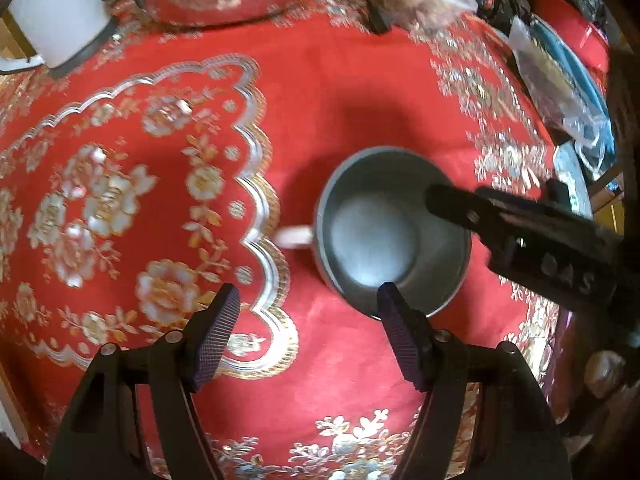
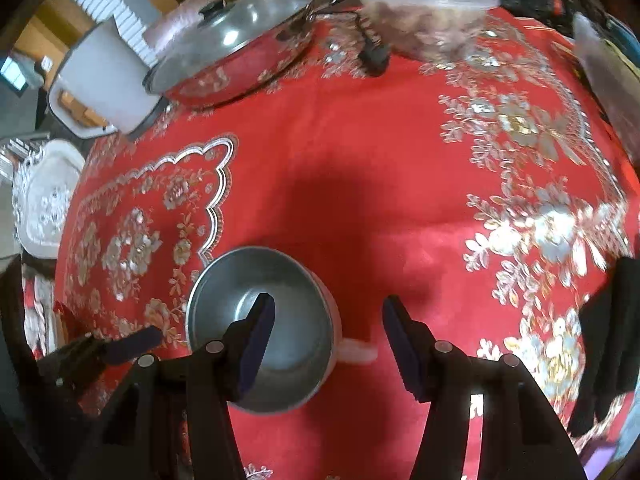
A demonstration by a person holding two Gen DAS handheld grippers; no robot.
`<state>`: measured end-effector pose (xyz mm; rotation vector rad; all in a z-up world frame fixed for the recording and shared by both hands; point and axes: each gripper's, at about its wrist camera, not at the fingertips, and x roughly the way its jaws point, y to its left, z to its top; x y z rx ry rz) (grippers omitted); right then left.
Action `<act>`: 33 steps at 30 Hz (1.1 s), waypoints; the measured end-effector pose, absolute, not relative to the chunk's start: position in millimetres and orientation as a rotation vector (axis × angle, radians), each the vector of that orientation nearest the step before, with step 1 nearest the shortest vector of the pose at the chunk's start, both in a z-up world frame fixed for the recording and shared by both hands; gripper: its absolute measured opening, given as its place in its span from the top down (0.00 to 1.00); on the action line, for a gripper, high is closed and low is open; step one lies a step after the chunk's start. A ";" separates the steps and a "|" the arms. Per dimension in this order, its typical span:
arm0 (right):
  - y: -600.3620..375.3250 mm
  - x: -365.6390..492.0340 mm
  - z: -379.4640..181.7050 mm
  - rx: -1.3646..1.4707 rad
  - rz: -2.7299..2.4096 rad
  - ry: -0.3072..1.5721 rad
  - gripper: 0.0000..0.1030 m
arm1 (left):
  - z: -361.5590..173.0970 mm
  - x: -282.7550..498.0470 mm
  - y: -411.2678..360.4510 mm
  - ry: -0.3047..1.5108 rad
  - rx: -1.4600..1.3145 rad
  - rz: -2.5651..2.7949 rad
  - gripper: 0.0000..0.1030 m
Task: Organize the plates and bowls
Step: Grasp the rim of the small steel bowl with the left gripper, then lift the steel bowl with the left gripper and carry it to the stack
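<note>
Here the table (image 2: 360, 160), draped in red cloth, lies bare mid-field, with a pan (image 2: 236, 52) and tub (image 2: 424, 4) crowding its far edge. The metal bowl (image 2: 260, 328) sits centrally. The right gripper (image 2: 328, 344), jaws spread, straddles its rim and should likely close squarely; the left gripper (image 1: 310, 332) hangs spread beside it.

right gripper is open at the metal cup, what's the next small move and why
Probably close the right gripper on the metal cup's wall. Its jaws stand open, with one finger inside the cup and the other outside near the white handle, so the rim sits between them. The left gripper is open beside the cup, holding nothing, on the red tablecloth.
</note>
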<state>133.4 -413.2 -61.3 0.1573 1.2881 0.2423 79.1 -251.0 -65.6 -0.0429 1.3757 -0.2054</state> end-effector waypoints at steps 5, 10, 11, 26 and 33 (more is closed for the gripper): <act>-405.3 144.1 -77.5 0.126 0.285 1.339 0.67 | -79.7 89.0 -256.8 1.415 -0.060 -0.187 0.31; -403.1 147.5 -91.4 0.119 0.298 1.369 0.85 | -91.3 98.9 -264.9 1.414 -0.045 -0.181 0.57; -404.2 146.8 -91.9 0.126 0.299 1.369 0.85 | -91.2 101.6 -265.0 1.407 -0.046 -0.191 0.65; -394.9 125.1 -87.8 0.203 0.303 1.374 0.89 | -76.5 113.6 -238.9 1.382 0.006 -0.219 0.92; -363.9 125.6 -70.1 0.165 0.335 1.352 0.89 | -58.9 104.5 -212.7 1.352 -0.012 -0.189 0.92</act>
